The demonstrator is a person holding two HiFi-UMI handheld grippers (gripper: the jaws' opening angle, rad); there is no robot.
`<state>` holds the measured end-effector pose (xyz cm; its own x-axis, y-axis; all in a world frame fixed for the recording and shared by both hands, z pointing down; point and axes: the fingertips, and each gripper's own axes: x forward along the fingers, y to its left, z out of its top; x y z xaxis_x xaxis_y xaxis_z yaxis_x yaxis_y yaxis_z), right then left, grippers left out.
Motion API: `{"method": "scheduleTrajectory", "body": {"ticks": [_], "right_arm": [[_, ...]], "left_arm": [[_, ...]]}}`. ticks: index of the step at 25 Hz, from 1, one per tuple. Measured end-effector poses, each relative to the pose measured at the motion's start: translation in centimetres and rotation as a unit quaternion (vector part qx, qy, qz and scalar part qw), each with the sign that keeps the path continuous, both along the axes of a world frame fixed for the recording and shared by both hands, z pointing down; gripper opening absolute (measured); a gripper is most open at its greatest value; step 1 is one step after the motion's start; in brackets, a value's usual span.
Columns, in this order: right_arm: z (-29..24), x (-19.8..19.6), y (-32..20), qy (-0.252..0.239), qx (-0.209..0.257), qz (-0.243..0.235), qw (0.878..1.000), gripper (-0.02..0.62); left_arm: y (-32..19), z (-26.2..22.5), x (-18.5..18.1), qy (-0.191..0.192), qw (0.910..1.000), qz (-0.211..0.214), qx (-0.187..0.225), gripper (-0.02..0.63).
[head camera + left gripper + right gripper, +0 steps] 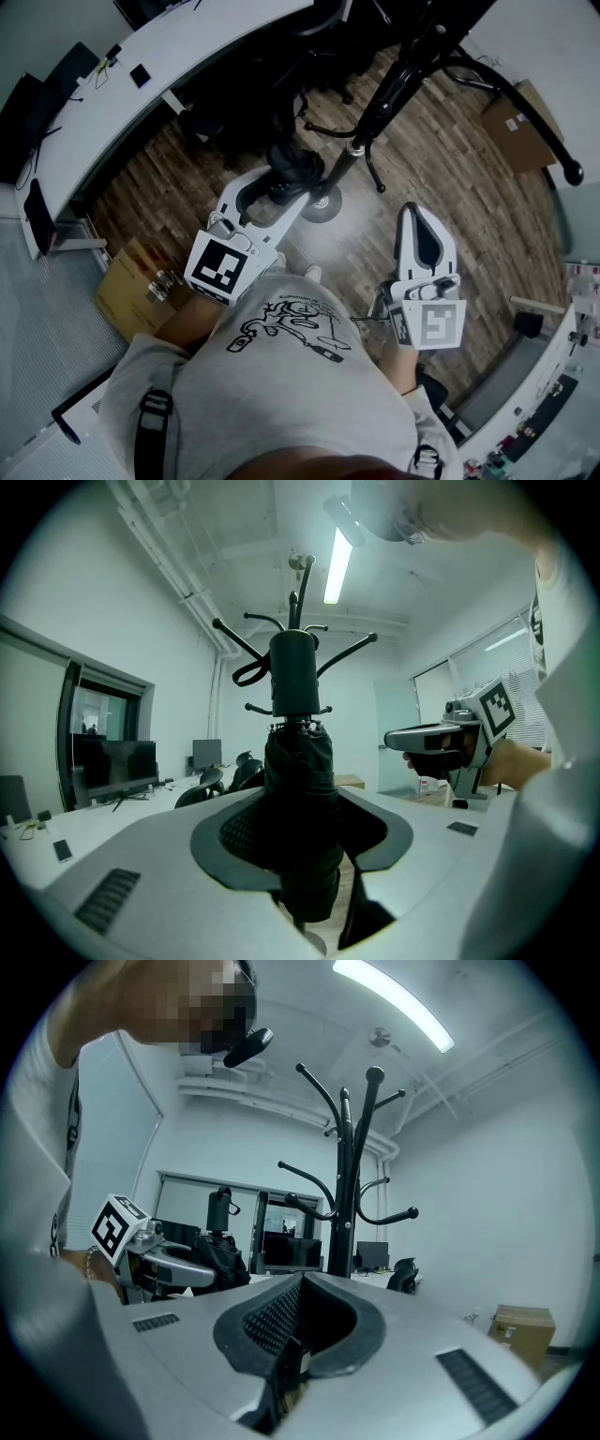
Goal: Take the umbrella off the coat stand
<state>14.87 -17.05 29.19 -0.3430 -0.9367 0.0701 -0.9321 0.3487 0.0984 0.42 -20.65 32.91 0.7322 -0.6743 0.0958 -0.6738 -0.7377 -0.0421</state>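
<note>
Black and folded, the umbrella (298, 789) stands upright between the pads of the left tongs (281, 187), which pinch it around its cloth body, with the handle on top. In the head view it sits at the centre of the frame, just left of the coat stand (394, 84), whose dark pole slants from the upper right down to a round base on the wooden floor (450, 178). From the right gripper view the umbrella shows at the left, clear of the stand's pole and curved hooks. The right tongs (300, 1283) are pressed together with nothing between them, held to the right of the person's grey shirt (281, 375). A white desk (112, 103) curves across the upper left.
</note>
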Motion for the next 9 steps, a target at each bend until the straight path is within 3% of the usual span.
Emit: {"method": "scheduleTrajectory", "body": {"ticks": [9], "right_arm": [[0.12,0.23,-0.01,0.000,-0.002,-0.001,1.000,0.009]], "left_arm": [[0.04,0.05,0.30,0.000,1.0000,0.000,0.000,0.212]]}}
